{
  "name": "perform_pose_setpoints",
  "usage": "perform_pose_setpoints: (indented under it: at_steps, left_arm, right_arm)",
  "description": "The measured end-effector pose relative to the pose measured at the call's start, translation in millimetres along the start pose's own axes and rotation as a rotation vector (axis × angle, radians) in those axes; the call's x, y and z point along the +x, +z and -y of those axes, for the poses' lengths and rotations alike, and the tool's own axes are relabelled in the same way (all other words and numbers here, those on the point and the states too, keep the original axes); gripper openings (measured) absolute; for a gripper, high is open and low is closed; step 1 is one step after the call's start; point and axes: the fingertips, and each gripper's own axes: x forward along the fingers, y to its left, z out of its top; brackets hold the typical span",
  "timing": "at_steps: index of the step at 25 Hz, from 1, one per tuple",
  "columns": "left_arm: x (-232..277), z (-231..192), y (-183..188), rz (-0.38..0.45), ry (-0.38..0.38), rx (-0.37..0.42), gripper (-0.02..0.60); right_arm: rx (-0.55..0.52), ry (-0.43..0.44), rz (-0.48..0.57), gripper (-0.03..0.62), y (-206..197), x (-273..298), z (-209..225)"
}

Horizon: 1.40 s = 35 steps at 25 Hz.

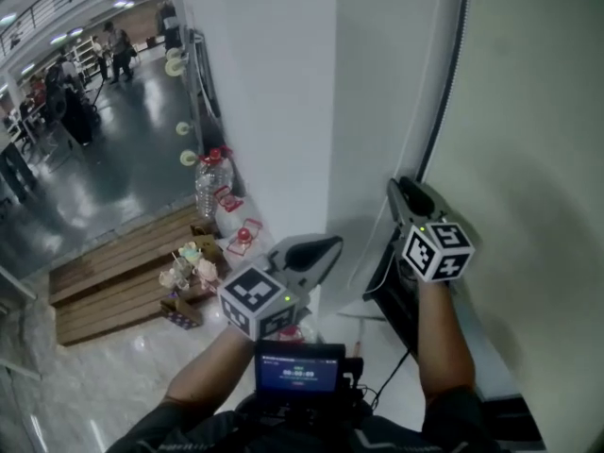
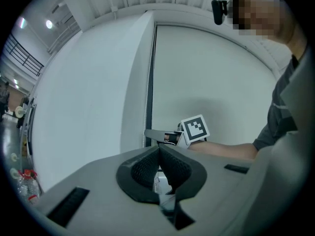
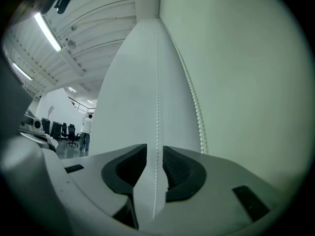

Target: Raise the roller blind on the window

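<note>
– Between the right gripper's (image 3: 155,154) parted pads hangs 1 strand of the chain (image 3: 157,107). It runs straight up and neither pad touches it, so that gripper is released and holds nothing.
– And the left gripper (image 2: 158,149)?
– Clenched, pads tip to tip. I see no chain in them (a strand that thin could hide there). The right gripper shows just beyond its tips.
– How will the chain handle?
– Light, limp and beaded, I'd judge. The beads should give the pads purchase, so it is unlikely to slip once clamped. Take the strand that sits between the right pads, high up, and pull down along its own line, because a sideways tug could snag it.
– The other strand?
– The 2nd strand (image 3: 194,107) hangs just right of the jaws, close against the blind (image 3: 246,82), the pale sheet filling that side. I can't tell which strand raises it.
– And the blind itself?
– Soft fabric, probably heavier than the chain. Leave it alone and work the chain.
</note>
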Motion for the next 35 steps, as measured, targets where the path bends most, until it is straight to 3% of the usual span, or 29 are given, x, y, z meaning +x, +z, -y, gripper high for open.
perform_pose_setpoints:
  at_steps: [7, 11, 15, 26, 30, 33, 35]
  left_arm:
    - [-7, -8, -5, -0.020, 0.049, -0.001, -0.003]
    - [-12, -12, -9, -0.024, 0.051, -0.008, -0.003]
    - [-10, -16, -11, -0.018, 0.031, -0.007, -0.003]
    - [11, 8, 25, 0.087, -0.094, -0.054, -0.003]
    - [31, 28, 45, 0.098, -0.176, -0.021, -0.003]
    - [41, 50, 64, 0.117, -0.281, -0.014, -0.002]
    - [46, 62, 74, 0.122, -0.332, -0.001, 0.101]
  right_arm:
    - [0.015, 0.060, 0.015, 0.113, 0, 22, 1]
    - [0.028, 0.073, 0.021, 0.009, -3, 21, -6]
    - [0.048, 0.085, 0.023, 0.009, -6, 4, -14]
    - [0.048, 0.089, 0.011, 0.008, 2, -81, -50]
    - [0.059, 0.068, 0.008, 0.008, 3, -104, -59]
    - [0.058, 0.059, 0.010, 0.008, 6, -116, -66]
    - [0.058, 0.054, 0.007, 0.008, 7, -121, -71]
